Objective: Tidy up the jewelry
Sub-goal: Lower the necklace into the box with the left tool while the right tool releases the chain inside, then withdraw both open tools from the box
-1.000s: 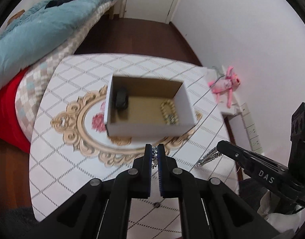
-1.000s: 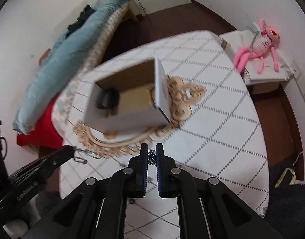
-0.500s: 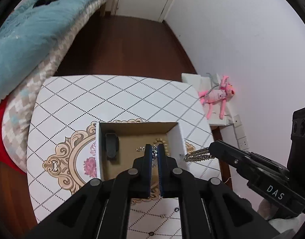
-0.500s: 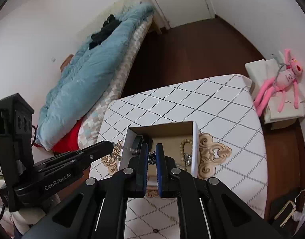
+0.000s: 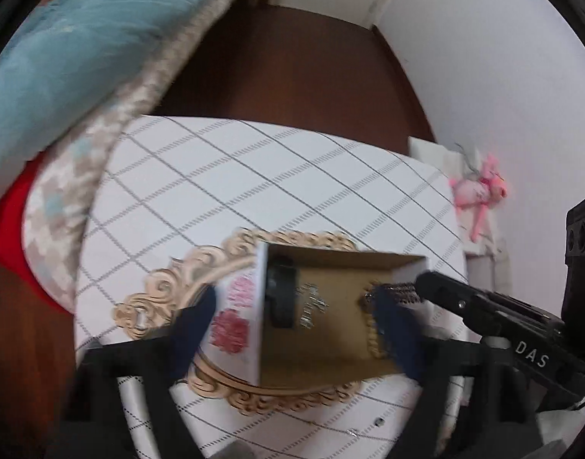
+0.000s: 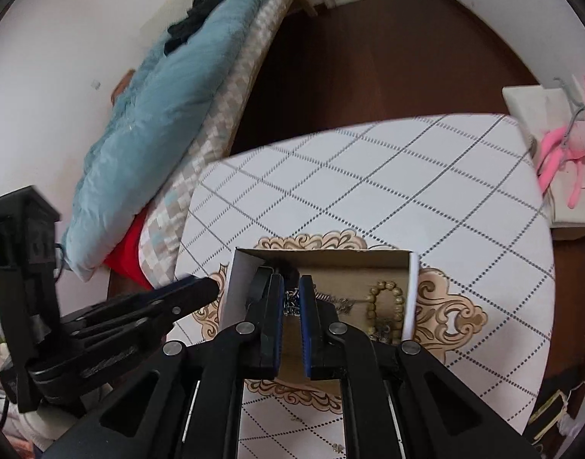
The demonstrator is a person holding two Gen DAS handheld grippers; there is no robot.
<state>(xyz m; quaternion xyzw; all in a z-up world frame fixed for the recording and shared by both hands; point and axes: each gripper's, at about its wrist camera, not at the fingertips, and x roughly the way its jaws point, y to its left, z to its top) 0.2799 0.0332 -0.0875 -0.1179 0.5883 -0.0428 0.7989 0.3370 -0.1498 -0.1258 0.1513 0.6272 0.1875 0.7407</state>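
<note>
An open cardboard box [image 5: 330, 348] [image 6: 413, 294] sits on the patterned table. Inside lie a black band [image 5: 281, 298], a gold bead bracelet [image 6: 386, 302] and a silver chain [image 5: 311, 308] [image 6: 330, 300]. My left gripper [image 5: 296, 329] is wide open over the box, one finger on each side of it. My right gripper [image 6: 291, 294] is just above the box with its jaws slightly apart; one end of the chain hangs between the fingertips, and it also shows at the right gripper's tip in the left wrist view [image 5: 395, 290].
The round table [image 6: 407, 191] has a white diamond-grid cloth with a gold ornament. A bed with a blue quilt [image 6: 170, 88] stands at the left. A pink plush toy [image 6: 571, 141] lies on a white stand at the right. Dark wood floor lies behind.
My left gripper has opened wide and let go of the chain, which now lies in the box. My right gripper's jaws have parted a little. Both grippers have come down closer to the box.
</note>
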